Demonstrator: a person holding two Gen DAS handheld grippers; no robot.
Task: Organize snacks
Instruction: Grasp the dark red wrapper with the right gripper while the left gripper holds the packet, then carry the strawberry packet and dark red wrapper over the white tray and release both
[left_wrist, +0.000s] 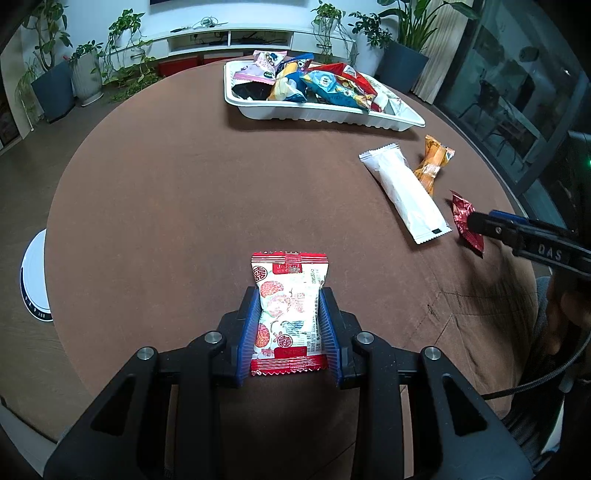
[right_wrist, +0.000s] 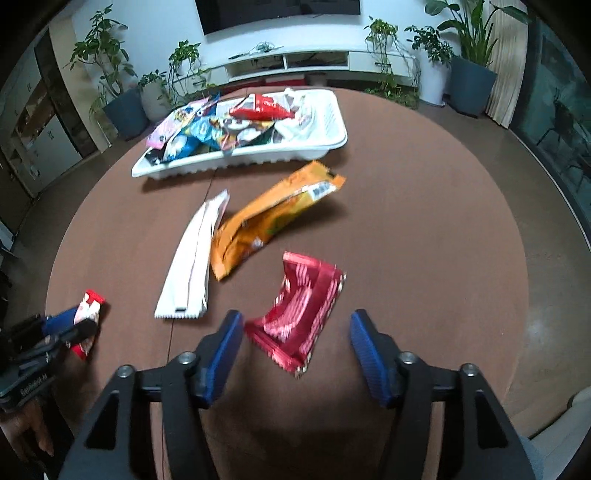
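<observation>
Left wrist view: left gripper (left_wrist: 288, 321) jaws pinch the red-and-white snack packet (left_wrist: 289, 314) across its soft, light middle. Right gripper (right_wrist: 295, 350) jaws spread around the crinkly red foil packet (right_wrist: 295, 310) on the surface; tray (right_wrist: 325, 147) at 12 o'clock.

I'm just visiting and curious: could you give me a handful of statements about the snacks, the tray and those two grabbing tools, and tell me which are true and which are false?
1. The left gripper has its jaws closed on the red-and-white snack packet. True.
2. The white tray is empty. False: it holds a pile of snack packets.
3. The shiny red packet lies between the right gripper's open jaws, not squeezed. True.
4. The orange packet is already in the tray. False: it lies on the brown table, beside the long white packet.
5. The table top is square. False: it is round.
</observation>
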